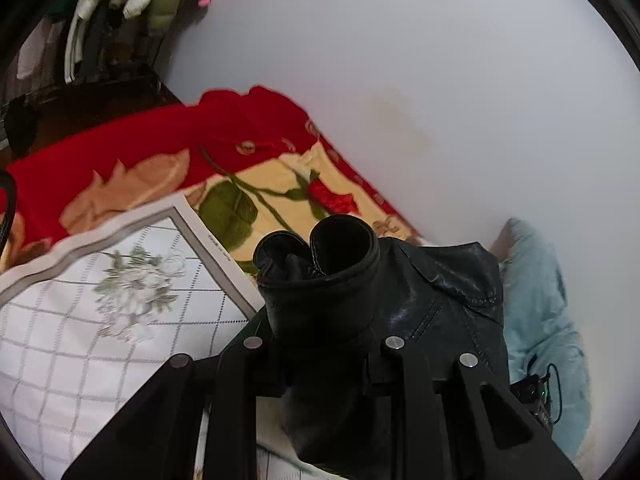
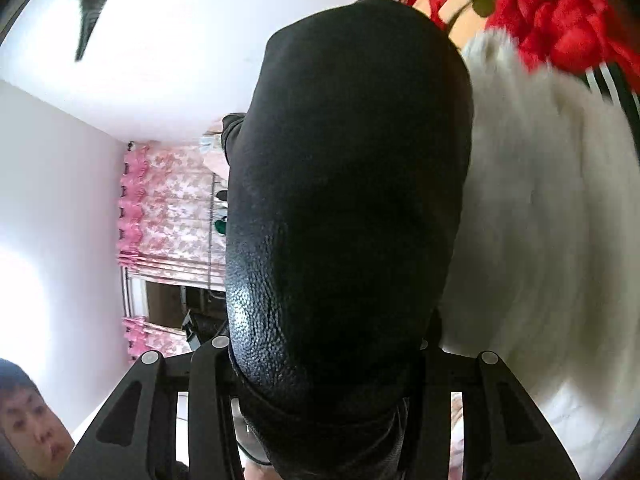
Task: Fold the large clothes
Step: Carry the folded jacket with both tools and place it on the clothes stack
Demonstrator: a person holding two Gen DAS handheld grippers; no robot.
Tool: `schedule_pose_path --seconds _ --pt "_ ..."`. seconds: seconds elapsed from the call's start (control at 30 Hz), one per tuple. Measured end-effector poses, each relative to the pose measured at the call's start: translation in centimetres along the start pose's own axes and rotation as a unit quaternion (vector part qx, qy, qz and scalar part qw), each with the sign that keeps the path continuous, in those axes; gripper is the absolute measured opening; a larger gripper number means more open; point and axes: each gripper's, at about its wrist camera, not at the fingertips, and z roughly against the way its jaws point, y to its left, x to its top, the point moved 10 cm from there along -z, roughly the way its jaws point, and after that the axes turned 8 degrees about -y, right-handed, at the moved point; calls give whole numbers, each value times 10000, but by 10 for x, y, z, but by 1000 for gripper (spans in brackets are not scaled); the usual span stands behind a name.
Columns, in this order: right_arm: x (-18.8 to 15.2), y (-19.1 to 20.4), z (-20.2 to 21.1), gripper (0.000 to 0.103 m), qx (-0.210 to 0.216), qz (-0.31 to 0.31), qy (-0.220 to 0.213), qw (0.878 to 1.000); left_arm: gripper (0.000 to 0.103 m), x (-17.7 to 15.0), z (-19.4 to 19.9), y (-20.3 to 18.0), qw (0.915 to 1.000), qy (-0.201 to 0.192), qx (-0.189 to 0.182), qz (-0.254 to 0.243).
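I have the black leather jacket (image 1: 420, 312) lifted over the bed (image 1: 120, 340), bunched between both sets of jaws. It looks heavy, thick and slick, so I'd grip seams or hems. Left jaws (image 1: 320, 344) clench a rolled fold narrowly; right jaws (image 2: 320, 360) grasp a fatter wad.

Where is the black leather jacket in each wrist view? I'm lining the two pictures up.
Left wrist: the black leather jacket fills the lower centre, its bunched edge rising between the left claw's fingers.
Right wrist: it covers the middle from top to bottom, bulging out of the right claw.
Shared landmark: the red floral blanket, centre left in the left view, top right in the right view.
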Motion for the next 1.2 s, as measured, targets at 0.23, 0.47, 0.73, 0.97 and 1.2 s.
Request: schedule_pose_path --seconds 0.23,0.47,0.73,0.97,1.2 --pt "42 -78 -2 50 -616 -319 52 9976 29 -63 -78 48 9960 822 359 25" --pt "32 -68 26 81 -1994 -109 106 9798 46 -62 -60 35 9927 1046 444 -415" --pt "-8 -28 79 103 -5007 1464 -556 8513 103 -39 -13 9 9719 813 1143 -1890" --pt "-55 13 119 103 -6238 1949 -1105 7488 103 -32 46 -19 9423 708 1460 -2929" --pt "-124 111 147 103 -6379 2004 -1573 7268 103 -33 144 -58 9298 808 1111 -3414"
